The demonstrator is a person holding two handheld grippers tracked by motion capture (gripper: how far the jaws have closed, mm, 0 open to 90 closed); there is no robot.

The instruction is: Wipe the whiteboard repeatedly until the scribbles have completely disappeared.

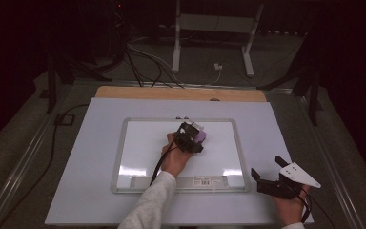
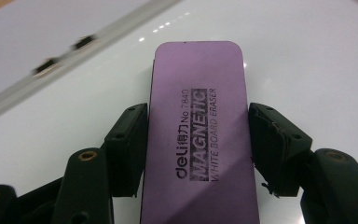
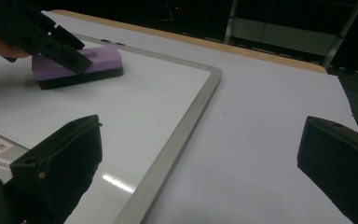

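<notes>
A purple magnetic whiteboard eraser (image 2: 198, 126) lies flat on the whiteboard (image 1: 143, 143) near its upper middle. My left gripper (image 1: 193, 137) is shut on the eraser (image 1: 200, 135), one pad on each long side. The right gripper view has the eraser (image 3: 79, 65) at the far left, with the left gripper's jaws clamped on it. At the table's front right my right gripper (image 1: 267, 172) rests open, nothing between its fingers, beside the whiteboard's grey frame (image 3: 182, 126).
The whiteboard lies on a pale sheet (image 1: 276, 129) over a wooden table (image 1: 181, 93). A label strip (image 1: 205, 182) runs along the board's near edge. Cables (image 1: 143, 62) and a stand's legs (image 1: 176, 47) lie on the floor beyond.
</notes>
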